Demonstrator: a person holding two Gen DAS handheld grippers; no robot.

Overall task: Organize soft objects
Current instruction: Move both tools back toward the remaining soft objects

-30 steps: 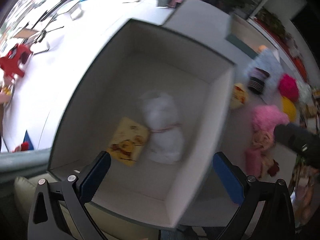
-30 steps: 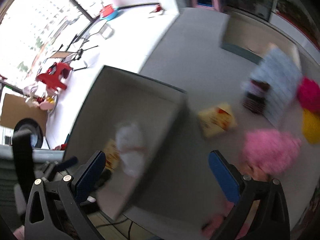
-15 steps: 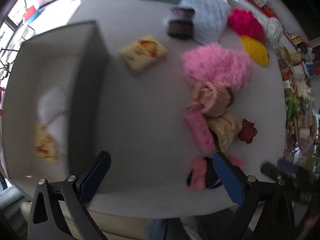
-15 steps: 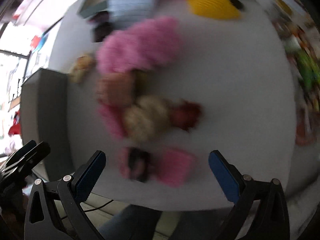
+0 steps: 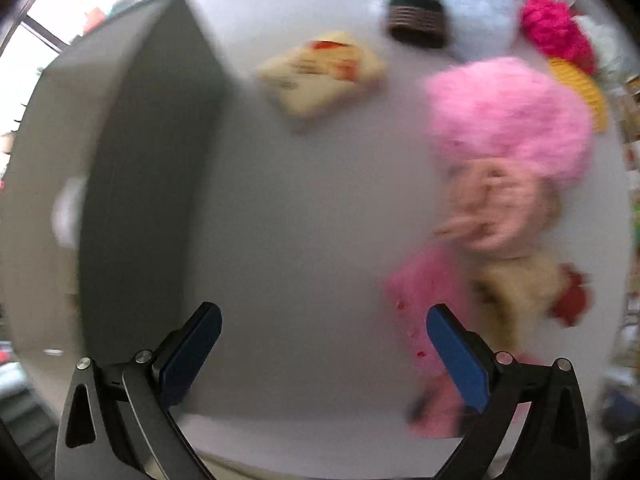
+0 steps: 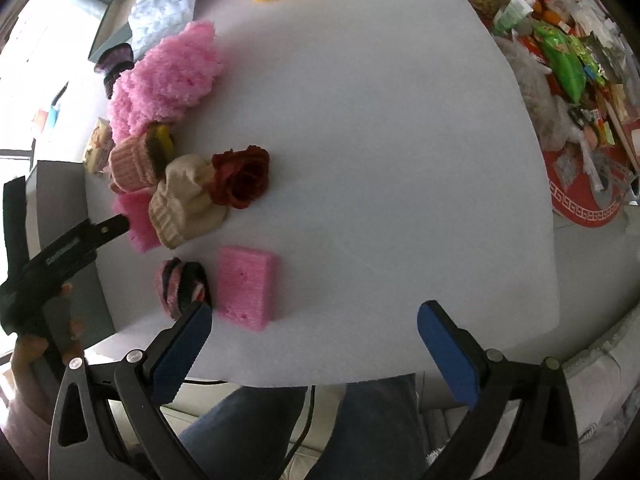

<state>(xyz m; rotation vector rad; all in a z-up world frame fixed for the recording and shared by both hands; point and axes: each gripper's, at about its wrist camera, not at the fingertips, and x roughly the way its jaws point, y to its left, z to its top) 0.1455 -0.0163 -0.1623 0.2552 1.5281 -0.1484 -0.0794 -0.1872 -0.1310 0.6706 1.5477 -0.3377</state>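
Both grippers point(image 5: 323, 354) point(image 6: 314, 344) spread empty; box point(image 5: 148, 184) perhaps barely filled, sponge point(image 6: 246, 286), hats point(image 6: 186, 204), rose point(image 6: 240, 176) waiting outside.

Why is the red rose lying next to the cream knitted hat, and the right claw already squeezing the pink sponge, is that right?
Not quite. The right claw is open and holds nothing; the pink sponge lies free on the table, as the right wrist view shows. The red rose does lie against the cream knitted hat.
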